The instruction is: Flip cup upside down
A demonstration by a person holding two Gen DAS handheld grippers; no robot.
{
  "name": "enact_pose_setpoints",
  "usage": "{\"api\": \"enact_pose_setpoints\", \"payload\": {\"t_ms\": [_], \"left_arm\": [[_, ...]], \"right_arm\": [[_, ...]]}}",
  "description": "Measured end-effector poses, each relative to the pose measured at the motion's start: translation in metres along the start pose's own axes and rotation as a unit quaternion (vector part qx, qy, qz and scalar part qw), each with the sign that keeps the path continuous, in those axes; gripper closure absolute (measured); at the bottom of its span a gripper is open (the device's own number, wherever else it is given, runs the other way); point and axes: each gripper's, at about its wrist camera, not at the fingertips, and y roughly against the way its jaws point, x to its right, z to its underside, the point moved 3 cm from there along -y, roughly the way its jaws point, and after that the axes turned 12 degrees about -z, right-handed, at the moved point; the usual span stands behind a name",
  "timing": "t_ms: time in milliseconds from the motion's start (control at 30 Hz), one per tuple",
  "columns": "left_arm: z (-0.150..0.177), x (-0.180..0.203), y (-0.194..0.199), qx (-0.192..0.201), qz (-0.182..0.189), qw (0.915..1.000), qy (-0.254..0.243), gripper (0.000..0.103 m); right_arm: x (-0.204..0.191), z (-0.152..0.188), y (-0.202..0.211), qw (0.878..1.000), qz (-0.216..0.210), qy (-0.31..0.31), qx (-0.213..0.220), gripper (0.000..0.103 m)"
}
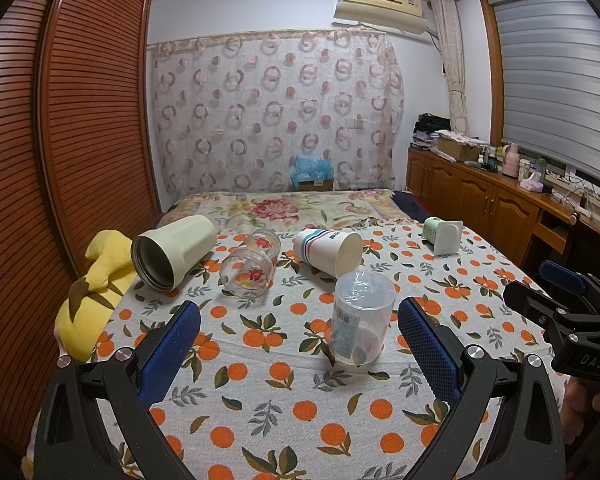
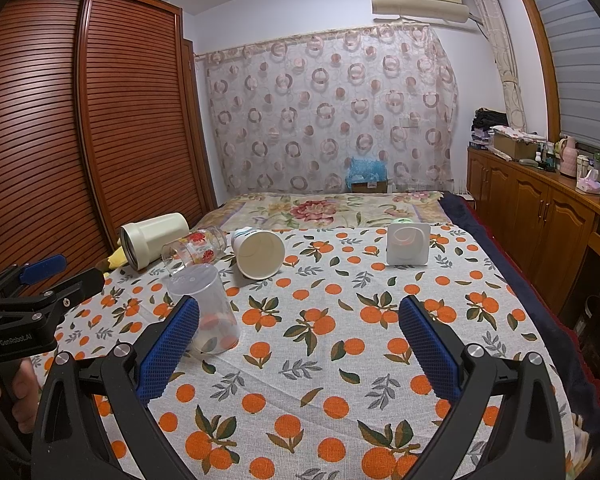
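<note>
The clear plastic cup (image 1: 362,318) stands on the orange-print cloth (image 1: 300,408) that covers the bed. Its closed flat end is on top and its wide rim is down on the cloth, and a barcode label is on its side. The left tongs (image 1: 300,344) are wide apart, with the cup between the two blue pads and touching neither of them. The right tongs (image 2: 300,344) are also wide apart and hold nothing; in the right wrist view the cup (image 2: 206,312) is just beyond the left pad.

Farther back, four other cups lie on their sides in a row: a cream tumbler (image 1: 172,254), a glass with red flowers (image 1: 252,262), a paper cup with stripes (image 1: 328,250) and a small green and white cup (image 1: 444,234). A yellow soft toy (image 1: 96,292) lies at the left edge of the bed, beside the tumbler.
</note>
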Motion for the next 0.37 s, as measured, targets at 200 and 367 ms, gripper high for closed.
{"api": "enact_pose_setpoints", "payload": {"t_ms": [200,367], "left_arm": [[-0.0001,0.0014,0.0005,0.001,0.0,1.0,0.0,0.008],[0.0004,0.0001,0.0002,0.001,0.001,1.0,0.0,0.008]], "right_arm": [[0.0001,0.0003,-0.0001,1.0,0.0,0.0,0.0,0.002],[0.0002,0.0005,0.0001,1.0,0.0,0.0,0.0,0.002]]}}
